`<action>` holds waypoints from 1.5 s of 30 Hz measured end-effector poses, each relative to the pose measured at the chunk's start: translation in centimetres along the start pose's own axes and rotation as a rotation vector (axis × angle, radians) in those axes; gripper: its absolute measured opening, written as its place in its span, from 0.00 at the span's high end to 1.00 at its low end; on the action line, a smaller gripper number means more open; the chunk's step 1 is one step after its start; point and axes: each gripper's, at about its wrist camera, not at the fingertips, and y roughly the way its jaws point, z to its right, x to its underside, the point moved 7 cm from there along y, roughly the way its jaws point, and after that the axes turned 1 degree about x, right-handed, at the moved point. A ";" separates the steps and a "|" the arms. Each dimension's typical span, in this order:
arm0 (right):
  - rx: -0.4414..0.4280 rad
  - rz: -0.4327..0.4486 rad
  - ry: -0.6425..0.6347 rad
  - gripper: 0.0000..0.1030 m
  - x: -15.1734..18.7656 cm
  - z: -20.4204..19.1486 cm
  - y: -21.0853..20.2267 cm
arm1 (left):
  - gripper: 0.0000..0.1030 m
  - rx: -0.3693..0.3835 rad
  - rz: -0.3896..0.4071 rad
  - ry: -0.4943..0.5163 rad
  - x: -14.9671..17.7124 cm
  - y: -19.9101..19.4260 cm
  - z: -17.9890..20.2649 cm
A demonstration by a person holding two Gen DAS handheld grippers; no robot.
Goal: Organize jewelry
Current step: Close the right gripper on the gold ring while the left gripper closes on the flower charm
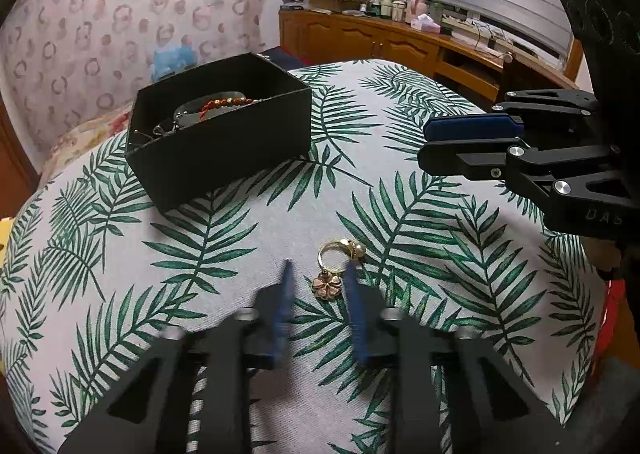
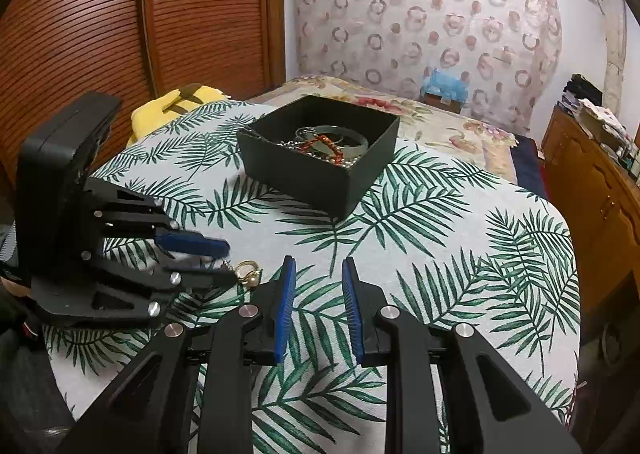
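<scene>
Lying on the leaf-print surface (image 1: 224,254), gold ring with flower charm (image 1: 334,268), just ahead of the left gripper (image 1: 318,274), charm between the spread blue fingertips, untouched. Parted wide, holding nothing. Off to the right, right gripper (image 2: 318,274), likewise open and empty, well clear of the ring. Further back, black box (image 1: 224,158) with red bead bracelet (image 1: 226,104) inside.

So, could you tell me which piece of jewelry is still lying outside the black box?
The gold ring with a flower charm: it lies on the leaf-print cloth between the open left gripper fingertips, while the red bead bracelet and other pieces sit inside the black box.
</scene>
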 end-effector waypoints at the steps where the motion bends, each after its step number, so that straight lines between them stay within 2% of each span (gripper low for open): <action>1: -0.003 -0.002 -0.002 0.75 0.0 -0.1 0.1 | 0.87 0.005 0.002 -0.001 0.0 -0.2 0.0; 5: -0.025 -0.018 -0.012 0.75 0.0 -0.9 0.6 | 0.87 0.015 0.026 -0.031 0.0 -1.2 -0.6; 14: -0.076 -0.068 -0.059 0.75 0.5 -3.6 2.9 | 0.87 -0.019 0.074 -0.068 -0.4 -3.3 -2.3; 26: -0.114 -0.145 -0.089 0.75 1.3 -4.6 5.3 | 0.86 -0.024 0.078 -0.094 0.1 -3.4 -3.2; 29: -0.113 -0.141 -0.096 0.81 1.3 -4.7 5.5 | 0.86 -0.022 0.074 -0.093 0.3 -3.3 -3.2; 32: -0.114 -0.141 -0.104 0.91 1.1 -4.8 5.7 | 0.86 -0.021 0.072 -0.092 0.4 -3.2 -3.1; 40: -0.114 -0.117 -0.120 0.91 0.7 -4.7 4.8 | 0.86 -0.032 0.082 -0.098 0.1 -3.4 -3.4; 45: -0.098 -0.064 -0.119 0.91 -1.2 -4.1 3.4 | 0.86 -0.052 0.102 -0.094 -1.1 -4.0 -4.2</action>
